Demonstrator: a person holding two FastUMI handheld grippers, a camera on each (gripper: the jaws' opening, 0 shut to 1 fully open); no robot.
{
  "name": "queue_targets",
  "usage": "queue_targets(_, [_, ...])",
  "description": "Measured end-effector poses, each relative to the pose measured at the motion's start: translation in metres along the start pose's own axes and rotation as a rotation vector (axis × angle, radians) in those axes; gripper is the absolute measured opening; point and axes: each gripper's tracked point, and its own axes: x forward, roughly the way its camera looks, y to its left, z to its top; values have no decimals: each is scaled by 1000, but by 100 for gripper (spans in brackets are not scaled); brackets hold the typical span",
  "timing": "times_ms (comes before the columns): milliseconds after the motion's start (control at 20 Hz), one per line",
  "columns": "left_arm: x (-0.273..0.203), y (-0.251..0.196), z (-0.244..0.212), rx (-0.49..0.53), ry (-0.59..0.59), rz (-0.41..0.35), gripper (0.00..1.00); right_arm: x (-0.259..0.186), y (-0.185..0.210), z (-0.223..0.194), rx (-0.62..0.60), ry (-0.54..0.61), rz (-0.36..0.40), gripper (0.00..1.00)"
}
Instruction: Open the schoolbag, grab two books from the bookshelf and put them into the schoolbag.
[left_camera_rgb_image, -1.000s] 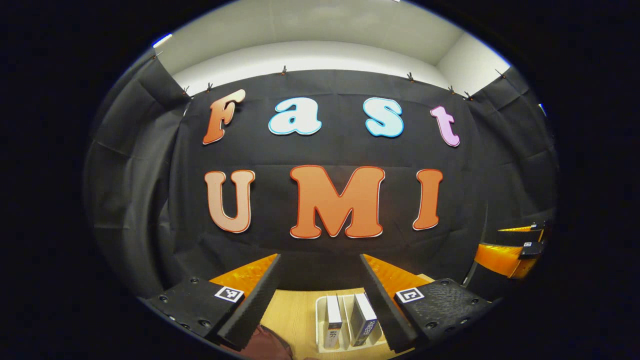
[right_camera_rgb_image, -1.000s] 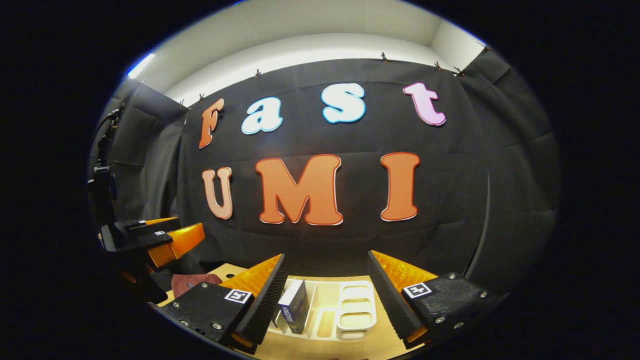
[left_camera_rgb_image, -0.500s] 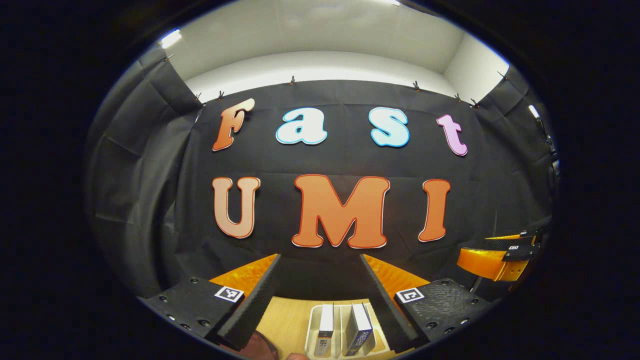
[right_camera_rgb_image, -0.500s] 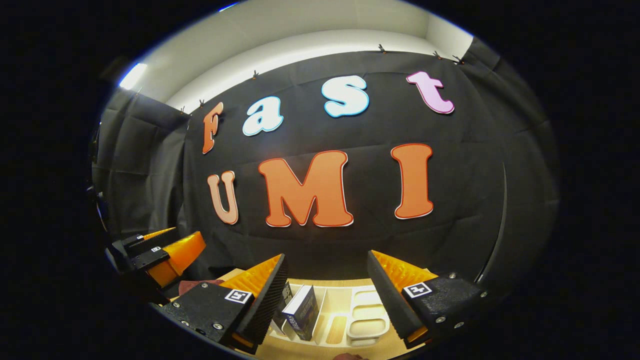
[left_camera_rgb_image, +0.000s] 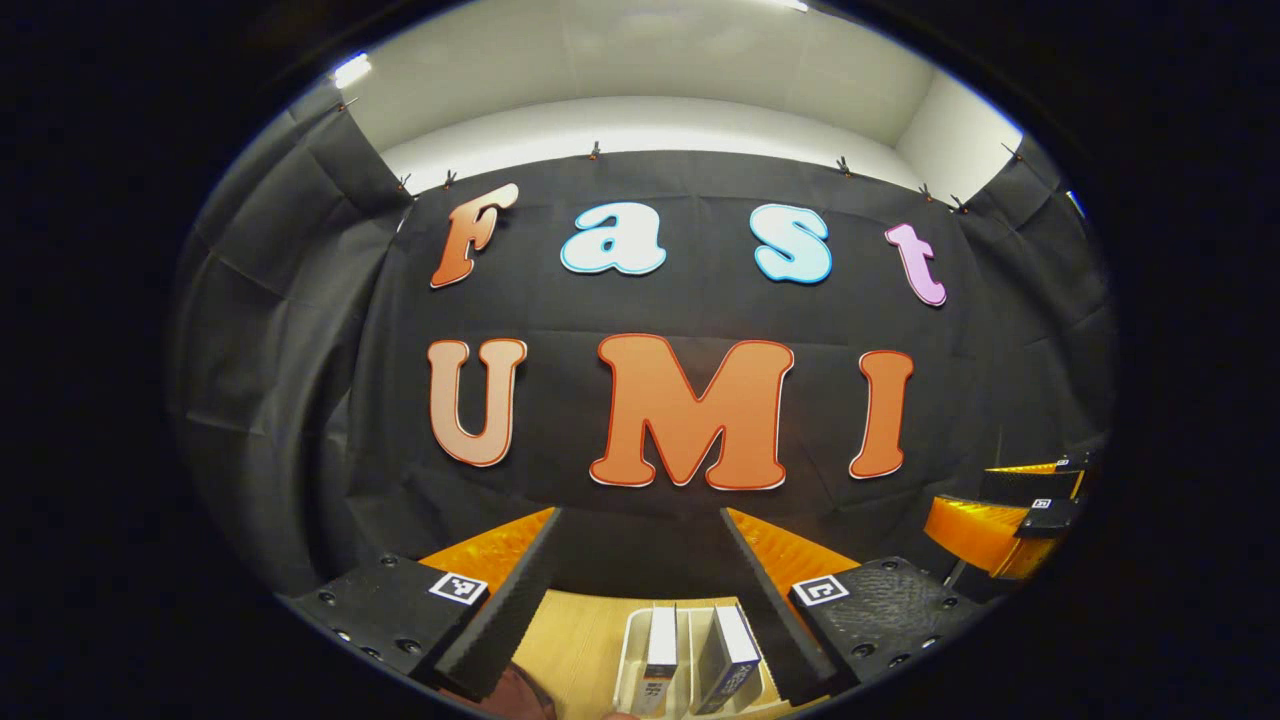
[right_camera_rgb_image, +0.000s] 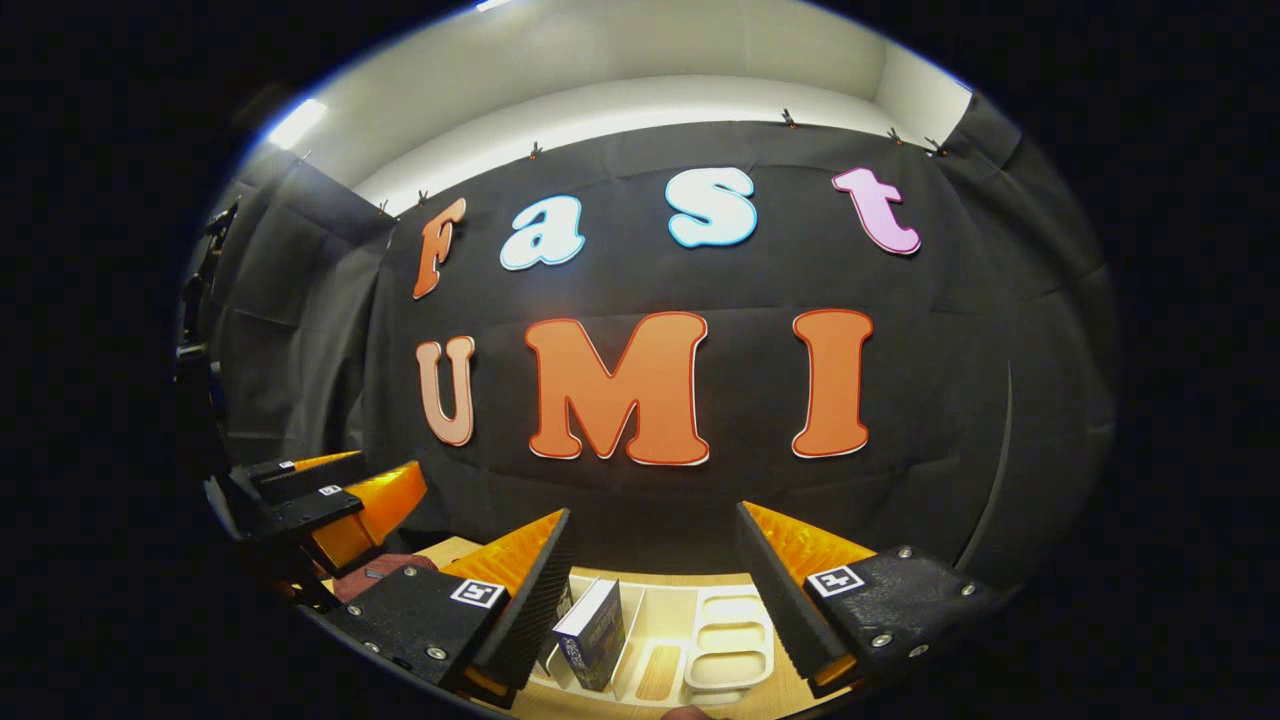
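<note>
both grippers held high, cameras aimed mostly at the booth wall; left gripper (left_camera_rgb_image: 640, 590) jaws spread, nothing between them; right gripper (right_camera_rgb_image: 655, 590) jaws spread too, empty; landmark = the white bookshelf (right_camera_rgb_image: 735, 640), a slotted rack lying on the wooden counter (left_camera_rgb_image: 575, 630).

books: two books (left_camera_rgb_image: 660, 650) stand upright in the bookshelf slots, side by side, seen below the left jaws; one dark book (right_camera_rgb_image: 592, 632) shows leaning in the rack's left end below the right jaws; schoolbag (right_camera_rgb_image: 375, 575), dark red, lies on the counter left of the bookshelf, partly hidden behind the left gripper; whether it is open, cannot tell.

change over the last second: left camera pitched up a little, then eased back; bookshelf sits lower and nearer in its frame; right camera likewise wobbled and settled; bookshelf and books themselves unmoved; jaw gaps unchanged.

judgement: start of run, small alignment shifts only; no contact made; bag step comes first, so left gripper likely has to drop toward the schoolbag.
</note>
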Motion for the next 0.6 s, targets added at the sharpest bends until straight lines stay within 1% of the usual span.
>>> queue_targets(100, [2,5,0,-11,-4,-29,95,2,8,4,-5,-17,-14,94])
queue_targets(250, [8,25,5,6,-15,-30,94,6,23,-4,-7,10,-26,94])
queue_targets(600, [13,51,6,17,-20,-31,94,11,36,-7,-11,26,-61,94])
